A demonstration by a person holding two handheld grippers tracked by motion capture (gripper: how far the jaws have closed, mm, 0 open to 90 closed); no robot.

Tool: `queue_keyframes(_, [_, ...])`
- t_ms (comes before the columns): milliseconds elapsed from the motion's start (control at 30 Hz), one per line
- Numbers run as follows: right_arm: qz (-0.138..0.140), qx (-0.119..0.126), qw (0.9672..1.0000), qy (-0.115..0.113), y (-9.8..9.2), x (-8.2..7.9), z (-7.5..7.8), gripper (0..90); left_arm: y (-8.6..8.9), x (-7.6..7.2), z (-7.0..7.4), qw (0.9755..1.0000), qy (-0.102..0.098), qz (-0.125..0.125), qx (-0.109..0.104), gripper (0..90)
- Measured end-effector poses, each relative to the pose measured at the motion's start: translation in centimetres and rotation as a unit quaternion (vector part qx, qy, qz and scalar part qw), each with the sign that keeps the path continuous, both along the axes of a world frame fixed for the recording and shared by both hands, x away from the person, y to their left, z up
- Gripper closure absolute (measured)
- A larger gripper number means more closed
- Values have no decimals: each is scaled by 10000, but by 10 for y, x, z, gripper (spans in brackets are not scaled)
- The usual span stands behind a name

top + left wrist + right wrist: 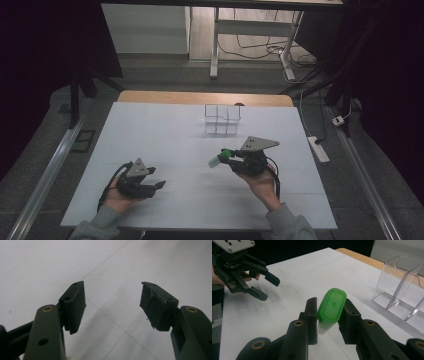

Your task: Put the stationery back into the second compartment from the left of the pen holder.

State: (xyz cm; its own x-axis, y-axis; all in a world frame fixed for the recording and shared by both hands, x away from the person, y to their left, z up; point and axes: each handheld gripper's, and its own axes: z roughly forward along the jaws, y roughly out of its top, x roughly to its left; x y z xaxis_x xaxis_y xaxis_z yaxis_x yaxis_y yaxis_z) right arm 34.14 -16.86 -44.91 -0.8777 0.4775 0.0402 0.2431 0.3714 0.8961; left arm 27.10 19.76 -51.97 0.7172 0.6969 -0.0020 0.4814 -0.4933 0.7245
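From above I see my two hand-held tools over a white worktop (165,130). My right tool (223,156) is clamped on a small container with a green lid (218,159); in the right gripper view that container (330,310) sits between the two black pads, gripped across its narrow sides, lid end up and toward the camera, pale body hanging below the jaws. Its long axis runs roughly along the jaws and is tilted a little, not square to the worktop. My left tool (159,181) is parted and holds nothing: the left gripper view shows both pads with bare white surface between them, and one pad's facing looks torn or peeling at its top edge. Ahead of the right tool, on the far side of the worktop, stands a clear plastic divided organiser (222,119); from the right gripper view it (402,293) lies forward and to the right of the held container, well apart from it, with its open compartments facing up. I judge the coming move to be a carry forward into one of those compartments, and the right tool is much the nearer; the left tool (265,286) sits off to the container's left, farther from the organiser.
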Motion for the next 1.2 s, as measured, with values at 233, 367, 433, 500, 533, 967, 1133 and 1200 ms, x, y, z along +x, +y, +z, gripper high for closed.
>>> queue_keyframes(233, [-29, 50, 10000, -42, -2, 1, 3, 695, 0, 1, -1, 10000, 28, -2, 32, 362])
queue_keyframes(367, [-52, 72, 9999, -84, -3, 2, 5, 695, -1, 1, -2, 10000, 49, -1, 45, 359])
queue_keyframes(433, [-64, 75, 9999, -100, -4, 2, 7, 695, -2, 2, -2, 10000, 66, -11, 67, 355])
queue_keyframes(500, [-68, 106, 9998, -124, -4, 3, 9, 695, -2, 2, -2, 9999, 69, -20, 84, 354])
queue_keyframes(533, [-71, 100, 9998, -131, -4, 3, 10, 695, -2, 2, -2, 9999, 64, -20, 77, 354])
queue_keyframes(967, [-133, 195, 9995, -200, -6, 6, 16, 695, -2, 2, -3, 9999, 75, -30, 84, 354])
queue_keyframes(1133, [-137, 226, 9994, -223, -6, 7, 17, 695, -3, 2, -3, 9999, 75, -51, 119, 353])
queue_keyframes(1200, [-141, 244, 9994, -221, -6, 7, 17, 695, -3, 2, -3, 9999, 74, -66, 137, 353])
